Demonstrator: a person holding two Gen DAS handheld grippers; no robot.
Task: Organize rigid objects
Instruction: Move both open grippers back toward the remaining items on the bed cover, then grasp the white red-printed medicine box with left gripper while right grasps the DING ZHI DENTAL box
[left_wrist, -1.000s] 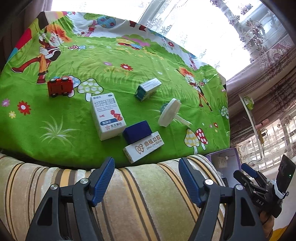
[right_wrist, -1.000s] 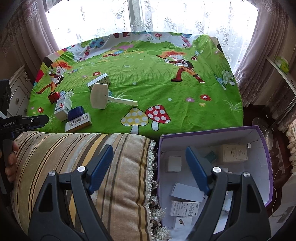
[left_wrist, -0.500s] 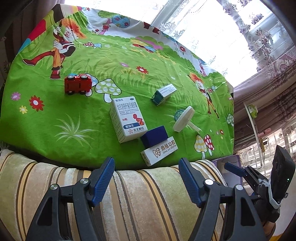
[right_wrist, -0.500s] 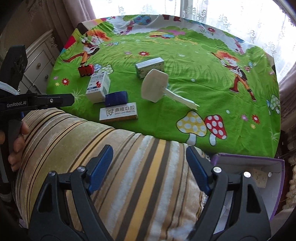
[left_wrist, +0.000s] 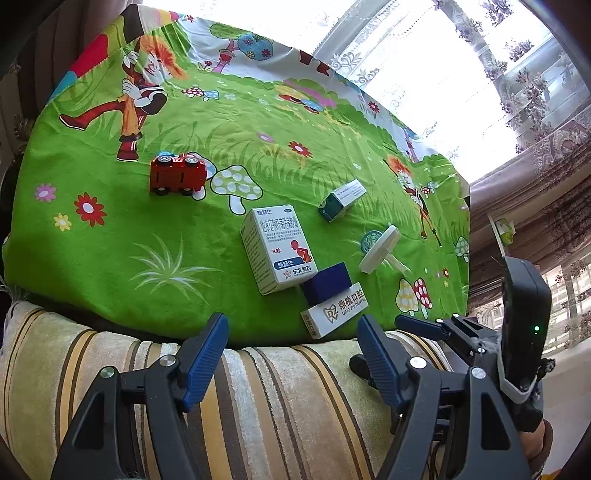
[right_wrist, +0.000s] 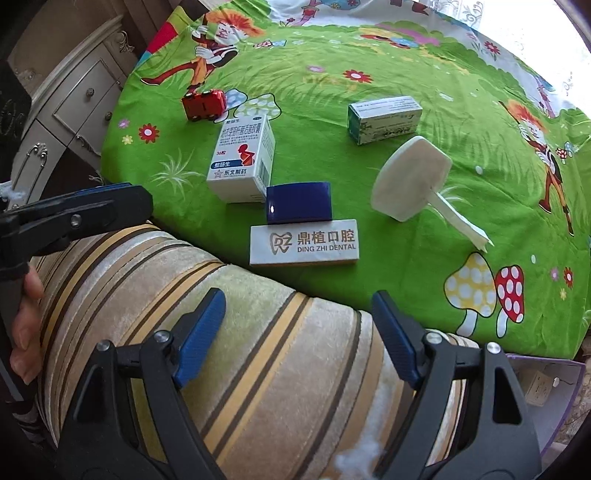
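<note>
On the green cartoon cloth lie a red toy car (left_wrist: 177, 178) (right_wrist: 204, 105), a white medicine box (left_wrist: 279, 248) (right_wrist: 242, 163), a dark blue block (left_wrist: 326, 282) (right_wrist: 299, 202), a white Ding Zhi Dental box (left_wrist: 335, 309) (right_wrist: 303, 242), a green-and-white carton (left_wrist: 342, 199) (right_wrist: 384, 119) and a white paddle-shaped piece (left_wrist: 380, 249) (right_wrist: 410, 182). My left gripper (left_wrist: 292, 354) is open and empty above the striped cushion, short of the dental box. My right gripper (right_wrist: 298, 332) is open and empty, just near of the dental box.
A striped cushion (left_wrist: 258, 398) (right_wrist: 236, 332) lies along the table's near edge. A purple-rimmed box (right_wrist: 543, 391) with small cartons sits low at the right. A white drawer cabinet (right_wrist: 62, 107) stands left of the table. Curtains and a window are behind.
Both grippers have moved forward and left toward the cluster of boxes. The right view has swung off the purple box onto the table. Nothing on the cloth has moved.
</note>
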